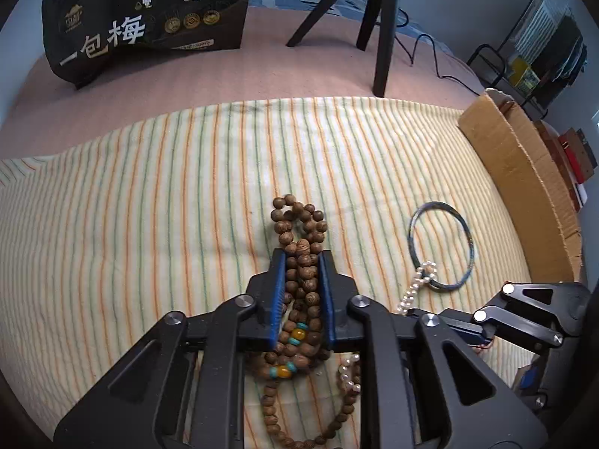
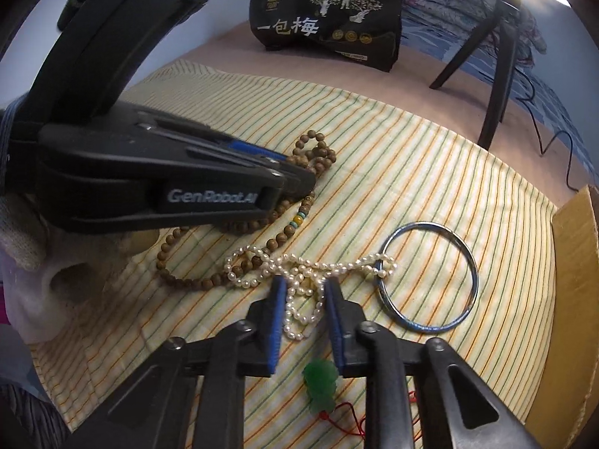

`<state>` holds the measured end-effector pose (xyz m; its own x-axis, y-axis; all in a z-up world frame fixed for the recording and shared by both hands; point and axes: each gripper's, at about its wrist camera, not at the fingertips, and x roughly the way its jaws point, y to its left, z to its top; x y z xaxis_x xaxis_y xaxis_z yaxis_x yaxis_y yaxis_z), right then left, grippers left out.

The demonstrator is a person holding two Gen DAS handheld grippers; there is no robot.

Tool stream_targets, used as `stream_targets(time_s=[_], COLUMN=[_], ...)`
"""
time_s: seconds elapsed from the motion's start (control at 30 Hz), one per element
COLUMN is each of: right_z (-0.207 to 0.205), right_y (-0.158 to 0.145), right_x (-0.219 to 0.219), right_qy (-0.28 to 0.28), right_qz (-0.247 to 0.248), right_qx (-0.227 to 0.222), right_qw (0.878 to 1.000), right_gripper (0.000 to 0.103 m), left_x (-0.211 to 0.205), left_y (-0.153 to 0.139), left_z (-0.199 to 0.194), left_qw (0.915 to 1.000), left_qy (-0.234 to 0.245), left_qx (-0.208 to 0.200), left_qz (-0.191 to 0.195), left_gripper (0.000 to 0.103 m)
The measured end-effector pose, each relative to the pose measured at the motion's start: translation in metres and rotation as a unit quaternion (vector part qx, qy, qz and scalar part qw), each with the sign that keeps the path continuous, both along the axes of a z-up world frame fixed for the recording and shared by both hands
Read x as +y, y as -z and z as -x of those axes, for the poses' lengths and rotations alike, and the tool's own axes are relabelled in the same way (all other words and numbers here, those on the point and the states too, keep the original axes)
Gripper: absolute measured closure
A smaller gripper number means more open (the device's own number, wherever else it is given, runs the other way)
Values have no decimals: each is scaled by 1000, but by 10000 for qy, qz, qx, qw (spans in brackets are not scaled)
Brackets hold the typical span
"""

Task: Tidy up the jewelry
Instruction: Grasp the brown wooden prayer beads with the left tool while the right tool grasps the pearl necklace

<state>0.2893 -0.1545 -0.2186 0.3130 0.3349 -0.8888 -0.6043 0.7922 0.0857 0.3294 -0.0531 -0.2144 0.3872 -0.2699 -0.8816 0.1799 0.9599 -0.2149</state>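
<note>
A long wooden bead string (image 1: 299, 232) with amber and turquoise beads lies bunched on the striped cloth (image 1: 149, 194). My left gripper (image 1: 302, 258) is shut on its bunched strands; it also shows in the right wrist view (image 2: 299, 179) over the beads (image 2: 318, 149). A white pearl strand (image 2: 299, 265) lies across the cloth, one end over a blue metal bangle (image 2: 430, 277). My right gripper (image 2: 305, 286) straddles a loop of pearls, its jaws a little apart and not clamped. A green jade pendant (image 2: 320, 385) on red cord lies under it.
A cardboard box (image 1: 524, 179) stands at the right edge of the cloth. A black snack bag (image 1: 146, 18) and black tripod legs (image 1: 382, 30) with a cable stand on the pink surface behind. The bangle (image 1: 441, 247) lies right of the left gripper.
</note>
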Motion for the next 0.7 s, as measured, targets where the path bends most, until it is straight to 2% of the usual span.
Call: stream_targets(time_s=[0.27,0.37,0.4,0.57,0.63,0.7], right_z=[9,19,22,35,40,43], right_y=[-5,-14,-18,-38,-45,-53], right_x=[-8,-17,-19,-24,-25,-29], right_qy=[165,227,251,244,245,304], right_qz=[-175,-301,-359,-506,-532,-590], right_qx=[-63,-110,-140,-300,-371,-418], right_qw=[9997,9992,9989,9980,9976,9969], right_gripper=[91,91,95,96,102,102], left_x=[11,20,25,38,41,46], left_y=[-6,-16,-21,-44,-53,-61], left_z=[11,18,19,31,38,43], left_qw=[9997,9993,9990,9972,9965,9958], left_qy=[-190,-262,-302,-401,-420,-442], left_qx=[-90,-206,-252,-477,-587,-672], left_qz=[136,185,229,409,422,436], left_gripper=[92,92,92,92,92,92])
